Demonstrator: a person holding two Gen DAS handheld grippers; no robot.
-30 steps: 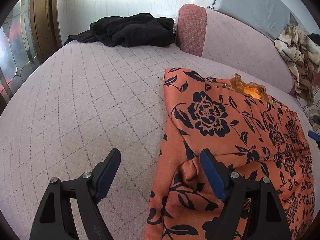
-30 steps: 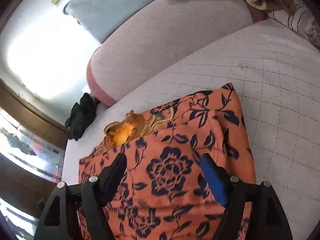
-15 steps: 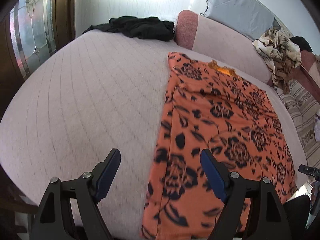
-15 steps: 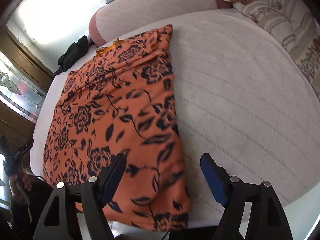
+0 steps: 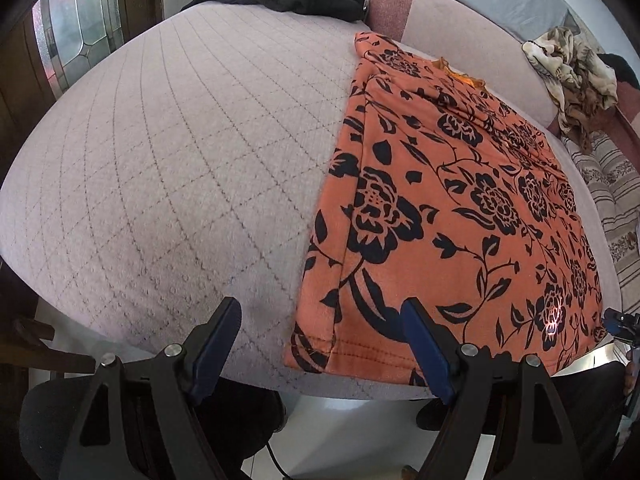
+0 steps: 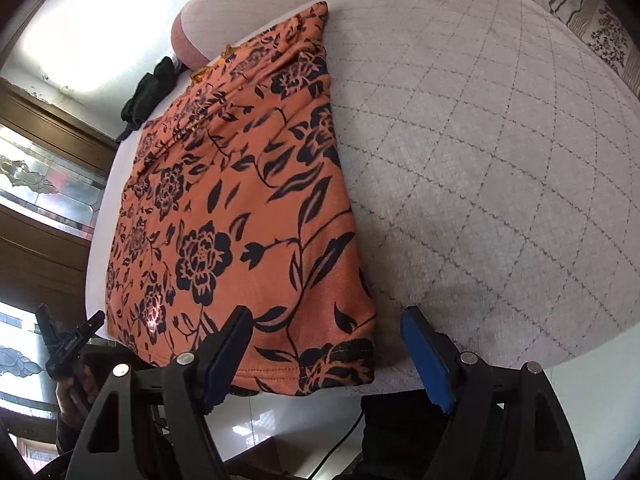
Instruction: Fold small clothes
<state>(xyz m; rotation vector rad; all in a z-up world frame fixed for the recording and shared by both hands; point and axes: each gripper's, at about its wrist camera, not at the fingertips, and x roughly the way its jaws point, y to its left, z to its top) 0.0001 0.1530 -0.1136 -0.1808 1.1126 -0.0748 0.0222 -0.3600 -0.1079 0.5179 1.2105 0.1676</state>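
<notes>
Garment: orange floral-print knit garment (image 5: pixel 452 208) lies flat on the quilted pale-pink bed (image 5: pixel 180 152), hem at the near edge.
Left tongs (image 5: pixel 320 344): spread wide, empty.
Right tongs (image 6: pixel 326 354): spread wide, empty.
Progress: side edges appear folded inward; lengthwise folds likely remain.

left gripper (image 5: pixel 322 346): black frame, blue pads, silver screws | right gripper (image 6: pixel 324 354): same (matching pair)

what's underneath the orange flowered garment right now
The orange flowered garment lies flat on the quilted pink bed cover, its hem reaching the near edge. The cover directly beneath is hidden, so anything under the cloth cannot be seen.
</notes>
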